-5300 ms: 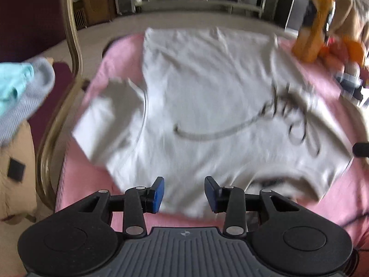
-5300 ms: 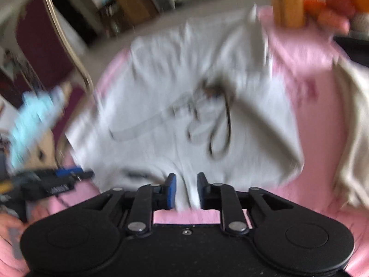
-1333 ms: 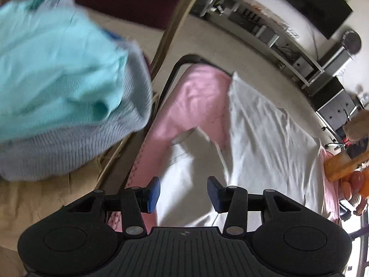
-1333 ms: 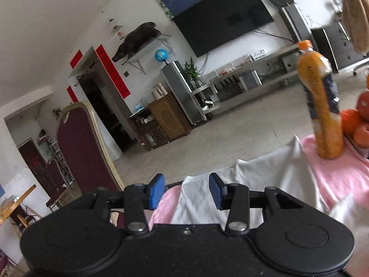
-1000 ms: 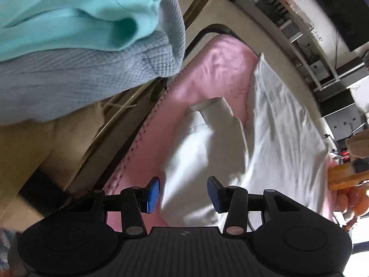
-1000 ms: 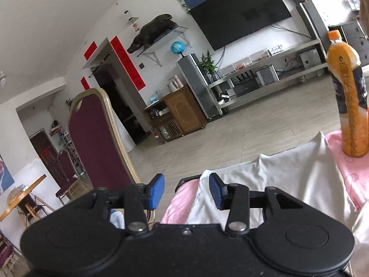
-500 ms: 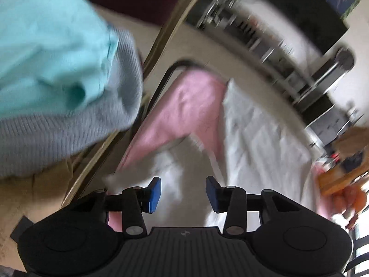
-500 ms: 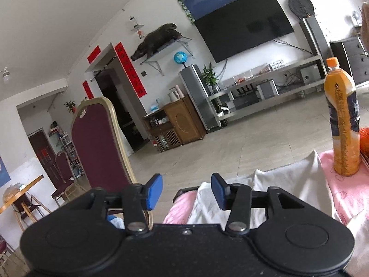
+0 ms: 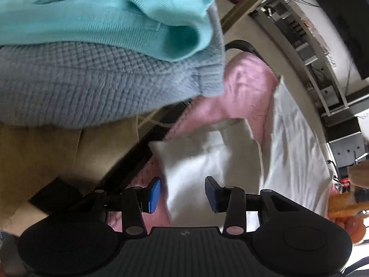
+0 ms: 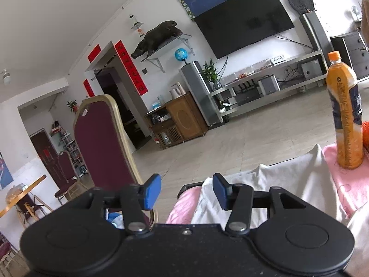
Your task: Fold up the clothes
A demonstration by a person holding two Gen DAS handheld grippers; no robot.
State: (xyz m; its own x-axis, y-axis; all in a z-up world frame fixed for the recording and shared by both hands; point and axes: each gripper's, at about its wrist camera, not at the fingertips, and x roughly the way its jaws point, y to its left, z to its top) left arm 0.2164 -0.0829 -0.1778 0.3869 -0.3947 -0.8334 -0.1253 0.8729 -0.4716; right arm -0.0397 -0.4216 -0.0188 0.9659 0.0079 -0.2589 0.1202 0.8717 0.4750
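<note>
Now your left gripper (image 9: 182, 194) tilts steeply down, jaws apart over the white T-shirt (image 9: 288, 152) sleeve on the pink cloth (image 9: 244, 85), gripping nothing. Your right gripper (image 10: 185, 192) points nearly level across the room, jaws just opening, empty, with the shirt at five o'clock.

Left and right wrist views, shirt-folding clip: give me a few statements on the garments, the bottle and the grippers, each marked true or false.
1. The left gripper is clamped on the white T-shirt's sleeve. False: its jaws stand apart with nothing pinched; the sleeve lies beyond them.
2. A turquoise knit garment lies on top of a grey waffle-knit one. True.
3. The orange drink bottle lies on its side. False: it stands upright on the pink cloth.
4. The right gripper is empty. True.
</note>
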